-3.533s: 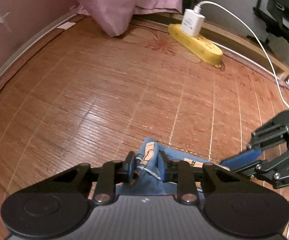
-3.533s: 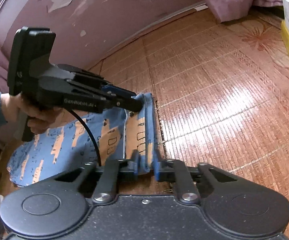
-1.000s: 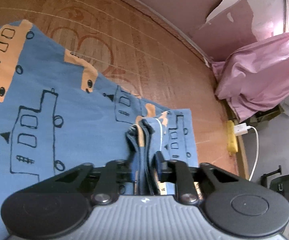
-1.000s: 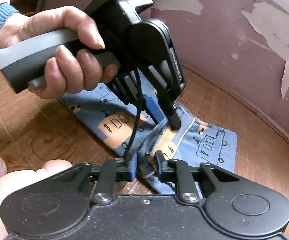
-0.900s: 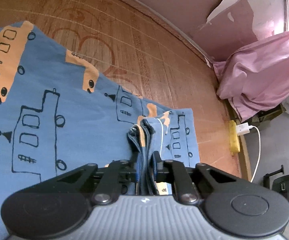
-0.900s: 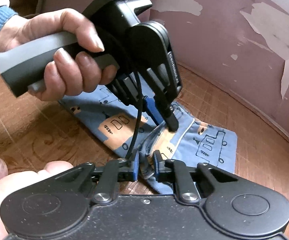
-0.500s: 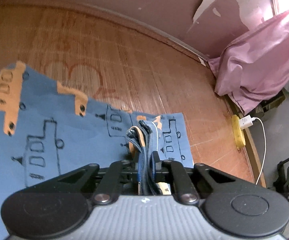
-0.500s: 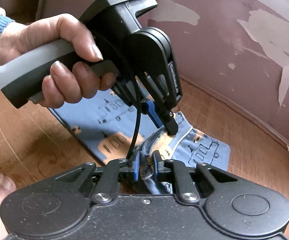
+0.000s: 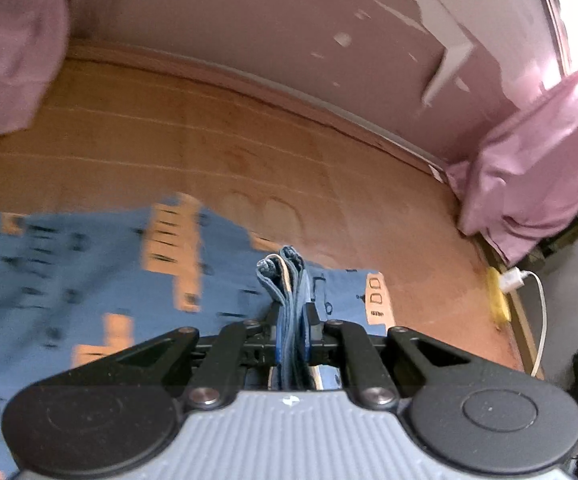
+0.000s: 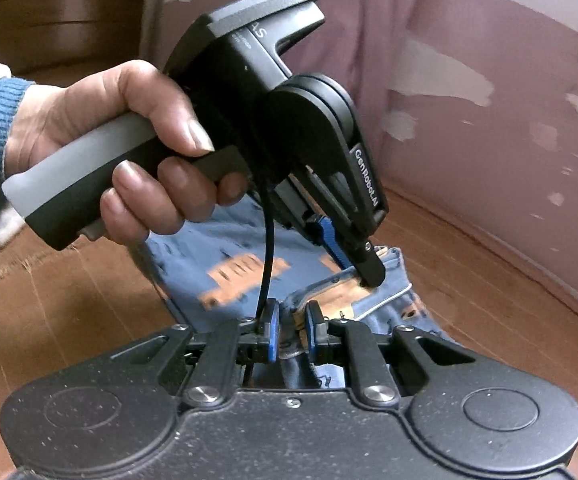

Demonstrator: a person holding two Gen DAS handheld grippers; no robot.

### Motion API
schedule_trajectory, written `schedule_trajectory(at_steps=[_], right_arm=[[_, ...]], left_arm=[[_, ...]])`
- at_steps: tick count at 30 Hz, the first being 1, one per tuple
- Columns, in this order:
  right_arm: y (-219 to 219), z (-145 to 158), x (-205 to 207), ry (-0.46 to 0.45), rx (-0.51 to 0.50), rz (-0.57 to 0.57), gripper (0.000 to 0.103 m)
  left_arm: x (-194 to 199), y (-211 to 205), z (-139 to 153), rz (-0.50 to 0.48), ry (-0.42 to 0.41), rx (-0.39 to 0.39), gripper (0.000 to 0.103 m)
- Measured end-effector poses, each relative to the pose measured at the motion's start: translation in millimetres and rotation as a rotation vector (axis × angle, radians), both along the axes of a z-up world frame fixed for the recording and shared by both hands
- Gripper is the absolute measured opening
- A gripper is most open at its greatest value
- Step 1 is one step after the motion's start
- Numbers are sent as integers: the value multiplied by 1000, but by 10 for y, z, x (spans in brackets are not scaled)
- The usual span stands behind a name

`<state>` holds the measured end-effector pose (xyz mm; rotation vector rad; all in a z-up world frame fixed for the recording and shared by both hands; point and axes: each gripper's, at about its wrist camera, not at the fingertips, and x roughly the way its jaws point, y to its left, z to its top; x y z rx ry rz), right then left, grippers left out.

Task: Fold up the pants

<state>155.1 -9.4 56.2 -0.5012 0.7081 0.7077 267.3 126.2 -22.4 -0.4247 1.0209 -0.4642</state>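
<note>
Garment: blue cotton pants printed with orange and black vehicle shapes (image 9: 89, 280) are spread on the brown woven mat floor (image 9: 169, 152); the far edge is lifted and bunched.
Left gripper: the black two-finger left gripper (image 9: 292, 332) is clamped onto a gathered fold of the pants; several fabric layers are seen pressed between its blue pads.
Right gripper: the black two-finger right gripper (image 10: 292, 330) is closed on a bunched hem of the pants just beside the left gripper's tips.
Left hand: a hand (image 10: 129, 160) with a blue knit cuff is wrapped around the grey handle.
Surroundings: a pink peeling wall (image 9: 289, 40), pink draped cloth (image 9: 529, 168), and a yellow power strip (image 9: 497, 296) carrying a white plug are registered.
Containers: none identified.
</note>
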Motion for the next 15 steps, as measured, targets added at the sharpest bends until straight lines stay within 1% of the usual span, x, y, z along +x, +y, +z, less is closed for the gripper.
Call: schedule_trajectory(at_steps=[3,7,8,10,11,12,13,14,15], right_arm=[[198,-68,52,23,14,35,15],[392,-197,123,63,15,66,15],[432,-241,141,79,6,75,15],[498,-348,159,119,-28,105,19],[499,-371,149,126,-37,119,20],[493,-379,126,126,-35,131,24],[447,-355,116,122,-33,132,29],[367,-318,119,119,-27,125,48],[248,-249,119,116,-6,116,67]], left_arm=[[-18,193,-23,36,-1,20,11],[-23,339,-91,62,0,80,11],[-13,370,-128,64,6,96,11],[3,386,-232,60,31,144,12],[6,385,-283,59,45,162,14],[0,393,-331,59,54,180,17],[-11,399,-355,61,56,192,20],[-29,404,-349,64,48,195,24],[-52,397,-322,65,35,206,31]])
